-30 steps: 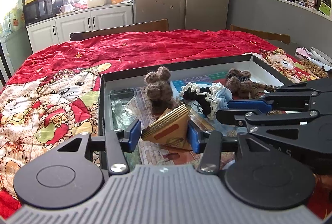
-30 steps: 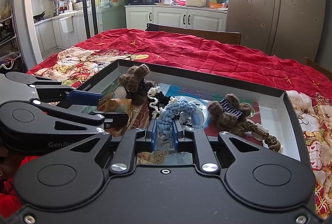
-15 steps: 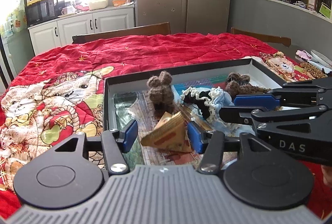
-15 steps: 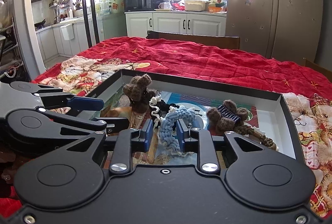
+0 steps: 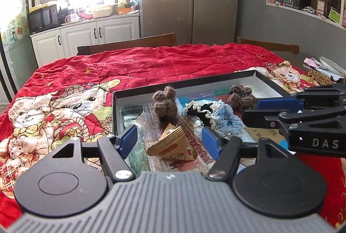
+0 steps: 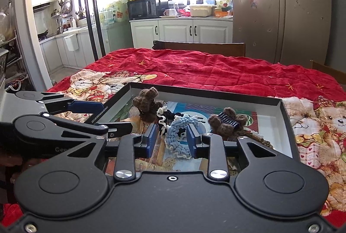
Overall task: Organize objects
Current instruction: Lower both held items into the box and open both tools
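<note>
Left wrist view: your left tongs (image 5: pixel 169 139) opening off the tan paper triangle (image 5: pixel 173 144), right tongs (image 6: pixel 172 138) opening off the blue crocheted scrunchie (image 6: pixel 180 127); both lie in the black shallow box (image 5: pixel 194 81)

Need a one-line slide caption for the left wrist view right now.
Left claw opening around a triangular paper packet lying in the black-rimmed box.

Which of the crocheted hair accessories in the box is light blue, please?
The scrunchie between the right gripper's opening fingers; the others are brown or black.
</note>
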The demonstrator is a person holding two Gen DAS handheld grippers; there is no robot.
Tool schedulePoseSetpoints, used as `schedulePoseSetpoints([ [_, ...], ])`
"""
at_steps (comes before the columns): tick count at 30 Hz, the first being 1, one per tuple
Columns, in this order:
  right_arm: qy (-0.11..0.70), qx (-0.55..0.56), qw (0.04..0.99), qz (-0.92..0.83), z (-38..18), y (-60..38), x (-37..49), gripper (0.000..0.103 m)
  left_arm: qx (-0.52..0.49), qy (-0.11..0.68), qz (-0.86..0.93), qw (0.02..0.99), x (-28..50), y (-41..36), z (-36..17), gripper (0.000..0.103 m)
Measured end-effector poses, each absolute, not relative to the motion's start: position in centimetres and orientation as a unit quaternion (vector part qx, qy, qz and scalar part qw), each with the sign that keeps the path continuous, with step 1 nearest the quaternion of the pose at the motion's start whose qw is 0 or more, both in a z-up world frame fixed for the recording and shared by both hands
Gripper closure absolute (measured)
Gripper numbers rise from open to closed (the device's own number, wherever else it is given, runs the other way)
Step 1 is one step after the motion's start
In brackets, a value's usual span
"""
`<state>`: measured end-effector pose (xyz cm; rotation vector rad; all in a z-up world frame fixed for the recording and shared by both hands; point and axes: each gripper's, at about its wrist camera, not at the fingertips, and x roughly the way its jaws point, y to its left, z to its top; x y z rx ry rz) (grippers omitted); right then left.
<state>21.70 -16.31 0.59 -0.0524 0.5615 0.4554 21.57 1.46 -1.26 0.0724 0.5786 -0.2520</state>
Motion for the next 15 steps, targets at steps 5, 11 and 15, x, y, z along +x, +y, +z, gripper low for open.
schedulePoseSetpoints([
  [5,0.272,-0.020,0.935,0.225,1.3,-16.9,20.8,0.073,0.037,0.278,-0.126,0.952,20.8,1.5,-0.6,0.023],
  [11,0.268,-0.016,0.936,0.227,1.9,-17.7,19.6,0.073,0.037,0.270,-0.129,0.953,19.8,1.5,0.0,0.022],
  [15,0.267,-0.017,0.936,0.227,2.3,-18.0,18.8,0.073,0.036,0.265,-0.133,0.954,19.0,1.7,0.5,0.022],
])
